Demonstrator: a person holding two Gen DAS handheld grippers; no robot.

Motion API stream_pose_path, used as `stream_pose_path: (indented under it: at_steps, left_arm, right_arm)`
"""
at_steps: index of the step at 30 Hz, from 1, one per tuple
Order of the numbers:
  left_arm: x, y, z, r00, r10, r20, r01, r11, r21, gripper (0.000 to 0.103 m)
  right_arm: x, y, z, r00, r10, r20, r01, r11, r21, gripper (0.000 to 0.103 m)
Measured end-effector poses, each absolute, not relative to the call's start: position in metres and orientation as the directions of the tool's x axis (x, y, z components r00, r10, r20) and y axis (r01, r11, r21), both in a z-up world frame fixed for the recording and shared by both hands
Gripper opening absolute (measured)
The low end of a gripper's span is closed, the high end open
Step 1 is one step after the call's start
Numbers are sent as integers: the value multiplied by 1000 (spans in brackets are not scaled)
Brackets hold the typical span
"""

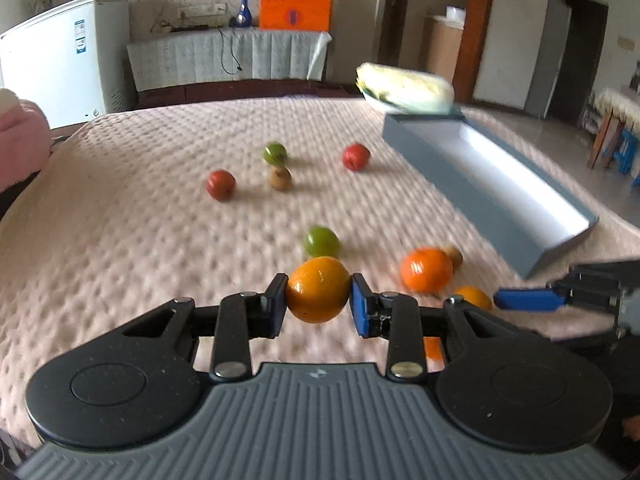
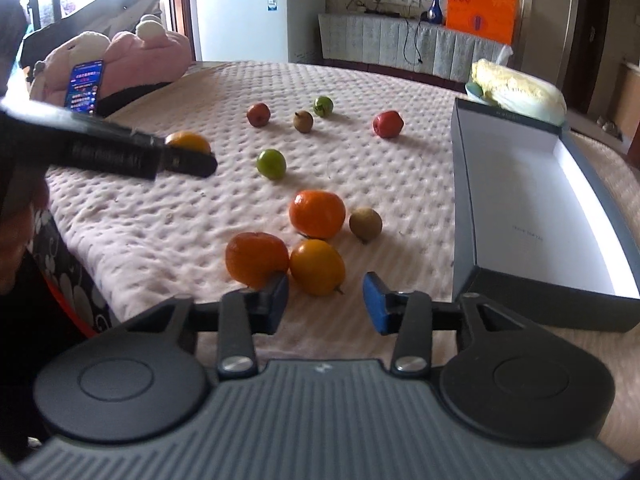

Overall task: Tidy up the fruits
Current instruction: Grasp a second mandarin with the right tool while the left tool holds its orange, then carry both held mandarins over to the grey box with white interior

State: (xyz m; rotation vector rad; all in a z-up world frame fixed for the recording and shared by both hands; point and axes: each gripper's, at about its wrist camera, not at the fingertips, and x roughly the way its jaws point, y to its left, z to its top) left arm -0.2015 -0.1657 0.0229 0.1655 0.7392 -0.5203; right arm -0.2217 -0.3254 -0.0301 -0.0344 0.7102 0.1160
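Note:
My left gripper [image 1: 319, 300] is shut on an orange [image 1: 318, 289] and holds it above the pink bedspread; it also shows in the right wrist view [image 2: 188, 142]. My right gripper [image 2: 326, 305] is open and empty, just short of a yellow-orange fruit [image 2: 317, 266], with two more oranges [image 2: 256, 258] [image 2: 317, 213] beside it. Green fruits [image 2: 271, 164] [image 2: 323, 106], red fruits [image 2: 258, 115] [image 2: 388, 123] and brown fruits [image 2: 365, 223] [image 2: 303, 121] lie scattered on the bed. An open grey box [image 2: 516, 208] with a white inside lies at the right.
A cabbage [image 2: 520, 90] sits beyond the box's far end. Pink plush toys [image 2: 132, 56] and a lit phone [image 2: 84, 86] lie at the bed's left. A white fridge [image 2: 248, 12] and a covered bench stand behind. The bed's edge drops off at lower left.

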Motion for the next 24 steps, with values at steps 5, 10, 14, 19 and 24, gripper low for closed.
stream_pose_path:
  at_steps: [5, 10, 14, 19, 24]
  left_arm:
    - [-196, -177, 5, 608, -358, -709, 511, 859, 5, 38]
    - [-194, -184, -7, 614, -343, -711, 517, 855, 33, 38]
    - [-191, -183, -9, 617, -356, -702, 511, 860, 13, 38]
    - [-192, -184, -10, 624, -365, -691, 518, 855, 16, 38]
    - [-193, -184, -11, 633, -359, -686, 520, 854, 33, 39]
  right_arm:
    - [-213, -309, -25, 725, 55, -686, -189, 975, -121, 41]
    - [-201, -299, -16, 676, 52, -735, -351, 900, -259, 41]
    - [-197, -306, -24, 661, 67, -748, -356, 905, -234, 41]
    - [-194, -306, -28, 676, 99, -730, -327, 929, -176, 35]
    - [-195, -310, -25, 681, 105, -724, -312, 937, -158, 34]
